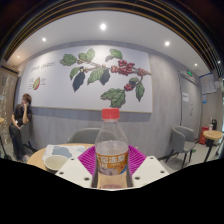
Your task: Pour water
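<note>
Light wooden table (45,153) bearing a white bowl (55,161).

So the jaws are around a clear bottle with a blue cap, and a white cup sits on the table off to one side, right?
Not quite: the cap is red, not blue, as the gripper view shows. The rest holds: the clear bottle stands between the jaws, and a white cup sits on the table to one side.

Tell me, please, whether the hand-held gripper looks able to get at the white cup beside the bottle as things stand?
Probably not directly: the hand-held gripper has the bottle standing between its fingers, filling that space. The white cup sits off to one side on the table, with nothing else blocking it.
</note>
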### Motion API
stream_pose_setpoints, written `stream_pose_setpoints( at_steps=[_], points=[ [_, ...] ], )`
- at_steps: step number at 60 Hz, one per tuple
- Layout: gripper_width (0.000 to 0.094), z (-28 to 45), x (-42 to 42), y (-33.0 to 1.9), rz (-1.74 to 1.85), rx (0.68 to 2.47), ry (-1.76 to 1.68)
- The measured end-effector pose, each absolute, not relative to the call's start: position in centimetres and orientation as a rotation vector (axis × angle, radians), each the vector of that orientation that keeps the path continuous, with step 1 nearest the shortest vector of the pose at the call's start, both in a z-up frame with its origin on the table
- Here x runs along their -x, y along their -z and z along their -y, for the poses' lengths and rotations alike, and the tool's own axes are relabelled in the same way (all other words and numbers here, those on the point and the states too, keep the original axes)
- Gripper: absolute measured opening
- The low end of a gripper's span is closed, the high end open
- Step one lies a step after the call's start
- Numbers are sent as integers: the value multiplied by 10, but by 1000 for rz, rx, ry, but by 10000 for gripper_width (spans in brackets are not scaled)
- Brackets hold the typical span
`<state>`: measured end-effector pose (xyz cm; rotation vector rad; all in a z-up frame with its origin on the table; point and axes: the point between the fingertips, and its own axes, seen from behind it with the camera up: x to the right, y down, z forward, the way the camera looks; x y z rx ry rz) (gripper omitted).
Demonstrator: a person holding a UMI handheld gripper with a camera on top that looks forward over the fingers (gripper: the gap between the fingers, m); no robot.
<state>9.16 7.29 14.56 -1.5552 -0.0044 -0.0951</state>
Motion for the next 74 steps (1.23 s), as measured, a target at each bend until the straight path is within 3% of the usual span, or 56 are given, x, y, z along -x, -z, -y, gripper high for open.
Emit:
stream_pose_setpoints(
  at_steps=[16,22,26,27,49,64,74],
  points=[
    [417,-61,-88,-156,-26,1541,56],
    [576,-62,-92,-154,-34,1554,50],
    [852,-61,-94,-141,-31,1611,69],
    [865,-59,-94,-140,-31,1622,73],
    [861,38,-80,-147,29,1684,99],
    [864,145,-15,-125,30,1747,-121],
    [858,170,4,-122,43,1732,-186]
  ],
)
